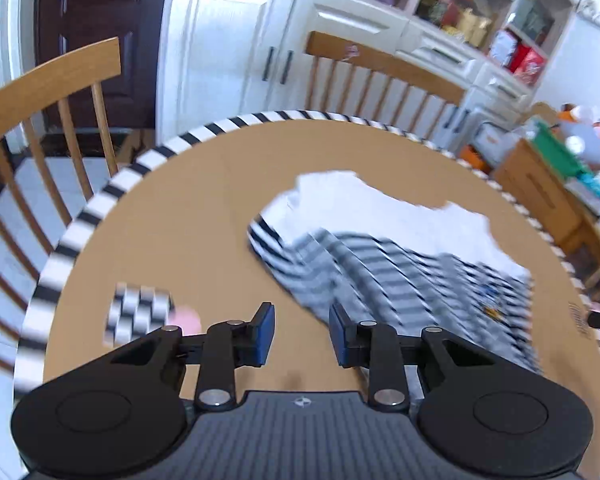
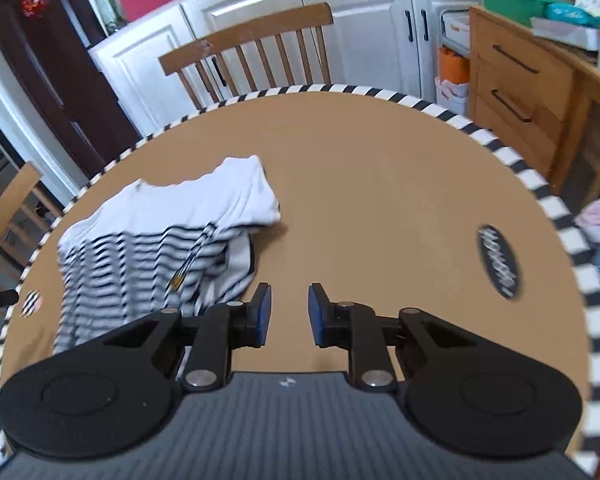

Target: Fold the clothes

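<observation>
Wooden chairs [image 2: 246,46] and white cabinets [image 1: 224,40] stand behind the round brown counter [image 2: 380,184]. On it lies a crumpled striped shirt [image 2: 160,240], apart from both grippers. The left gripper [image 1: 302,334] and right gripper [image 2: 290,314] are open, holding nothing.

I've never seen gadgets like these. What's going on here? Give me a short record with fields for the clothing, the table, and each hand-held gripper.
clothing: one striped shirt, white at the top, lying crumpled, partly folded
table: round brown table with black-and-white striped edge
left hand-held gripper: open, empty, beside the shirt's edge
right hand-held gripper: open, empty, over bare table
nearby: wooden chair behind the table
</observation>
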The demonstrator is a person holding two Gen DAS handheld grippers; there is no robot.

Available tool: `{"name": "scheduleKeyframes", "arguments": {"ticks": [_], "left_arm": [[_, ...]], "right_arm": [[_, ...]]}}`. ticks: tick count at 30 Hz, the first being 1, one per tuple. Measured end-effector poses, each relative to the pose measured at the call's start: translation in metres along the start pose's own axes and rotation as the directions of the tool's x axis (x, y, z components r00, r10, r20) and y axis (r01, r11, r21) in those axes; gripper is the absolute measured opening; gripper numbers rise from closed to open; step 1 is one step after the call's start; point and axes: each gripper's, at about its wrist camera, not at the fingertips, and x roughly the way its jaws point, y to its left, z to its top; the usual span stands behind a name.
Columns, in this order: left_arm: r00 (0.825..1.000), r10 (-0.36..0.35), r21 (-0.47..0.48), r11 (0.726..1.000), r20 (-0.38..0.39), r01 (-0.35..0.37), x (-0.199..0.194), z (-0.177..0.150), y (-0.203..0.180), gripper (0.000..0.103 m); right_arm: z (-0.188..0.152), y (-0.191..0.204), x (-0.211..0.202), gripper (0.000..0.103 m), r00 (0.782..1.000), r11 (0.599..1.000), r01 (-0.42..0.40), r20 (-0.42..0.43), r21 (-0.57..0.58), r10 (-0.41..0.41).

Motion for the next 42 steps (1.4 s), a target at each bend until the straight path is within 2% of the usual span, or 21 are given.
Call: {"name": "scheduleKeyframes", "arguments": {"ticks": [2,5,10,12,14,15,16,17,18,19,20,23,28,32,35,37,38,40,42], "left_arm": [[0.999,0.035,0.015,0.999,0.007,-0.035,0.024,0.016,0.002,0.031],[0.996,0.085,0.104,0.991,0.008,-0.085,0.054,0.028,0.002,0.031],[0.996,0.089,0.236,0.968,-0.026,-0.08,0.089,0.03,-0.007,0.034],[0.995,0.09,0.261,0.962,-0.031,-0.079,0.103,0.029,-0.012,0.043],[0.994,0.101,0.266,0.96,-0.041,-0.086,0.113,0.03,-0.015,0.059],[0.993,0.107,0.268,0.959,-0.039,-0.093,0.119,0.031,-0.018,0.06],[0.995,0.097,0.273,0.958,-0.033,-0.085,0.12,0.031,-0.02,0.058],[0.996,0.087,0.277,0.958,-0.026,-0.076,0.122,0.031,-0.021,0.039],[0.997,0.078,0.281,0.957,-0.022,-0.068,0.123,0.032,-0.023,0.022],[0.996,0.087,0.28,0.957,-0.034,-0.074,0.123,0.034,-0.025,0.01],[0.994,0.096,0.281,0.956,-0.046,-0.08,0.124,0.035,-0.027,0.006],[0.988,0.148,0.351,0.928,-0.033,-0.127,0.114,0.036,-0.032,0.005],[0.985,0.17,0.307,0.939,-0.014,-0.158,0.103,0.044,-0.014,0.005],[0.988,0.155,0.292,0.946,-0.019,-0.142,0.106,0.041,-0.023,0.005],[0.986,0.163,0.315,0.938,-0.032,-0.145,0.106,0.039,-0.03,0.005],[0.984,0.168,0.307,0.941,-0.057,-0.143,0.107,0.039,-0.028,0.005],[0.983,0.169,0.3,0.944,-0.071,-0.141,0.108,0.039,-0.026,0.006],[0.982,0.163,0.283,0.95,-0.094,-0.131,0.109,0.039,-0.02,0.007],[0.983,0.146,0.248,0.962,-0.11,-0.115,0.106,0.04,-0.012,0.011]], "right_arm": [[0.003,0.004,0.022,0.023,1.0,1.0,0.007,-0.029,0.013,-0.007],[0.003,0.017,0.048,0.023,0.998,1.0,-0.002,-0.058,-0.024,0.001],[0.006,0.044,0.08,0.024,0.997,0.994,0.024,-0.076,-0.109,-0.033],[0.01,0.049,0.092,0.027,0.996,0.993,0.02,-0.089,-0.12,-0.031],[0.011,0.056,0.1,0.028,0.994,0.99,0.013,-0.103,-0.139,-0.028],[0.011,0.059,0.104,0.026,0.994,0.988,0.013,-0.106,-0.157,-0.03],[0.011,0.062,0.107,0.02,0.994,0.985,0.01,-0.105,-0.172,-0.028],[0.011,0.065,0.108,0.008,0.994,0.982,0.014,-0.101,-0.188,-0.034],[0.011,0.066,0.109,0.008,0.993,0.978,0.037,-0.098,-0.206,-0.058],[0.013,0.065,0.108,0.007,0.992,0.973,0.062,-0.089,-0.222,-0.084],[0.015,0.061,0.104,0.007,0.992,0.97,0.084,-0.077,-0.229,-0.104],[0.023,0.034,0.091,0.007,0.985,0.966,0.153,-0.05,-0.209,-0.167],[0.027,-0.014,0.078,0.007,0.952,0.944,0.293,-0.04,-0.152,-0.302],[0.03,-0.053,0.069,0.007,0.913,0.91,0.402,-0.037,-0.105,-0.407],[0.032,-0.082,0.061,0.007,0.875,0.875,0.479,-0.039,-0.07,-0.482],[0.033,-0.102,0.057,0.007,0.847,0.847,0.529,-0.041,-0.046,-0.531],[0.032,-0.109,0.056,0.007,0.84,0.842,0.539,-0.049,-0.036,-0.54],[0.024,-0.114,0.058,0.008,0.855,0.858,0.513,-0.075,-0.019,-0.513],[0.021,-0.115,0.056,0.011,0.861,0.863,0.505,-0.067,-0.011,-0.504]]}}
